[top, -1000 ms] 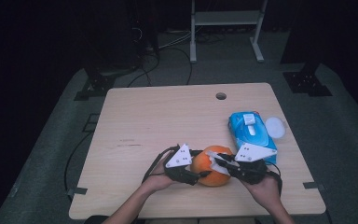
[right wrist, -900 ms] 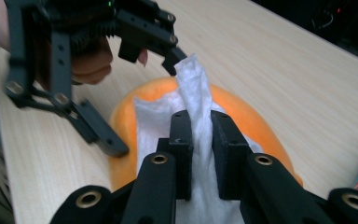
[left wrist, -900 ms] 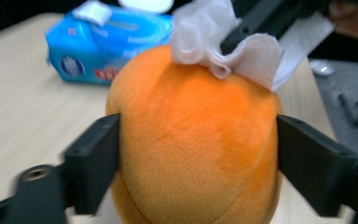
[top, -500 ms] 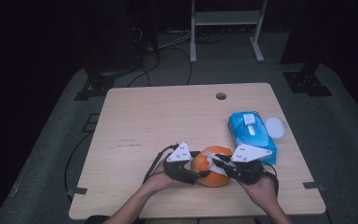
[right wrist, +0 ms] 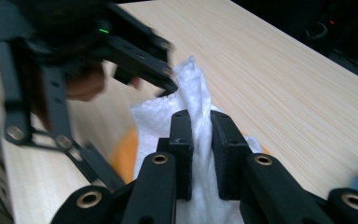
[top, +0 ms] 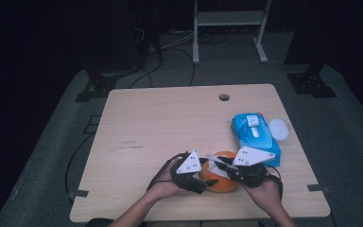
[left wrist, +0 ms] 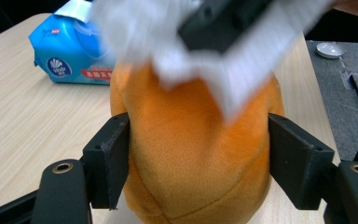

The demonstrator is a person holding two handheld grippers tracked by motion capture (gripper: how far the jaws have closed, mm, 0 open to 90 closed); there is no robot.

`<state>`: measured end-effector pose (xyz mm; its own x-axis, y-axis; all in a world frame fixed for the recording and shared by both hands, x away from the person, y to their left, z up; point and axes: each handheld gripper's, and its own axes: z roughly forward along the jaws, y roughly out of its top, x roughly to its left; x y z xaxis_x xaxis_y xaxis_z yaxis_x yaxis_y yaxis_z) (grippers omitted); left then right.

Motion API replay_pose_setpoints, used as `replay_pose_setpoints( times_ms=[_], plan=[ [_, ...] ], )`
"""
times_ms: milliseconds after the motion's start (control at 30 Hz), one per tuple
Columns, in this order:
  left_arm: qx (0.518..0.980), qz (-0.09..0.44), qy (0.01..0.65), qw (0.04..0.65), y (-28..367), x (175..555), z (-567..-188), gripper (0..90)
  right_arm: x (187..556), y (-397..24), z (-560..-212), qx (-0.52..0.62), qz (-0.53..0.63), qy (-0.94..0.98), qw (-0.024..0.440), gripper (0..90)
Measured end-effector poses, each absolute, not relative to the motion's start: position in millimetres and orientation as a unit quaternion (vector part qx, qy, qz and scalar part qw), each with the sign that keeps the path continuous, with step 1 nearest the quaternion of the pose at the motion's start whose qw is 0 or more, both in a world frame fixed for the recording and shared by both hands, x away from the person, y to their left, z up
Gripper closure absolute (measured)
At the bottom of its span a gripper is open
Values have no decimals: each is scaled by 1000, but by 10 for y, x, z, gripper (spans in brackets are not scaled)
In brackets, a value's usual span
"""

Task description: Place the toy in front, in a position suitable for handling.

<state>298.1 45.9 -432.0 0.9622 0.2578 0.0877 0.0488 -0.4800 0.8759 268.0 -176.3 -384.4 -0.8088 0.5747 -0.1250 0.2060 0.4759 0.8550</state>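
An orange plush toy (top: pixel 223 179) (left wrist: pixel 191 154) lies near the table's front edge. My left gripper (top: pixel 203 182) (left wrist: pixel 196 163) is shut on it, one jaw pressed on each side. A white wipe (right wrist: pixel 196 112) (left wrist: pixel 223 60) lies over the top of the toy (right wrist: pixel 123 154). My right gripper (top: pixel 224 166) (right wrist: pixel 199 154) is shut on this wipe (top: pixel 216 161), which is pinched between the two jaws. It reaches in from the right, opposite the left gripper (right wrist: pixel 98 51).
A blue pack of wet wipes (top: pixel 255 135) (left wrist: pixel 70 51) lies right behind the toy, with a small white lid (top: pixel 279 127) beside it. A round hole (top: pixel 224 97) sits near the table's far edge. The wooden table (top: pixel 160 123) has free room on its left half.
The right gripper with the wipe has shifted slightly left across the top of the toy. The left gripper has kept its hold and place.
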Motion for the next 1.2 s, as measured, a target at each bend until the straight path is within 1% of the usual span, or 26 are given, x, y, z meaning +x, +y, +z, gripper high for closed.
replay_pose_setpoints(
  times_ms=[100, 200, 233, 333, 367, 400, 433, 500, 600, 700, 800, 900, 1067, 1133, 1200],
  plan=[
    [853, 99, 94, 503, 480, 2999, -4334, 282, 2732, -1932, -3872, 258, 453, 830, 198, 788],
    [852, 93, 94, 506, 484, 3011, -4339, 265, 2772, -2040, -3907, 273, 459, 825, 182, 788],
    [852, 89, 95, 507, 483, 3018, -4337, 242, 2769, -2045, -3913, 276, 460, 825, 178, 787],
    [844, 62, 120, 519, 495, 3068, -4341, 132, 2758, -2018, -3911, 267, 454, 830, 182, 788],
    [841, 53, 129, 522, 499, 3087, -4345, 106, 2752, -2008, -3912, 266, 455, 831, 180, 788],
    [842, 47, 133, 522, 502, 3101, -4350, 103, 2748, -1997, -3913, 264, 455, 831, 179, 788],
    [841, 42, 131, 523, 500, 3102, -4362, 107, 2741, -1984, -3910, 263, 453, 833, 178, 787],
    [841, 54, 123, 524, 505, 3081, -4359, 216, 2729, -1958, -3893, 261, 452, 833, 181, 787],
    [844, 77, 106, 520, 480, 3022, -4323, 286, 2687, -1890, -3846, 251, 462, 831, 182, 787],
    [850, 101, 79, 510, 419, 2946, -4295, 294, 2641, -1765, -3818, 234, 473, 831, 175, 787],
    [853, 111, 67, 505, 413, 2921, -4298, 300, 2611, -1661, -3819, 220, 460, 840, 186, 788],
    [854, 106, 69, 505, 449, 2952, -4319, 308, 2644, -1725, -3813, 228, 461, 838, 184, 788],
    [853, 88, 86, 507, 521, 3013, -4366, 304, 2724, -1958, -3858, 263, 456, 830, 183, 788],
    [852, 82, 89, 509, 531, 3021, -4377, 284, 2742, -2032, -3883, 273, 457, 827, 179, 788],
    [851, 77, 92, 511, 518, 3030, -4364, 227, 2736, -2044, -3897, 274, 458, 827, 176, 788]
  ],
)
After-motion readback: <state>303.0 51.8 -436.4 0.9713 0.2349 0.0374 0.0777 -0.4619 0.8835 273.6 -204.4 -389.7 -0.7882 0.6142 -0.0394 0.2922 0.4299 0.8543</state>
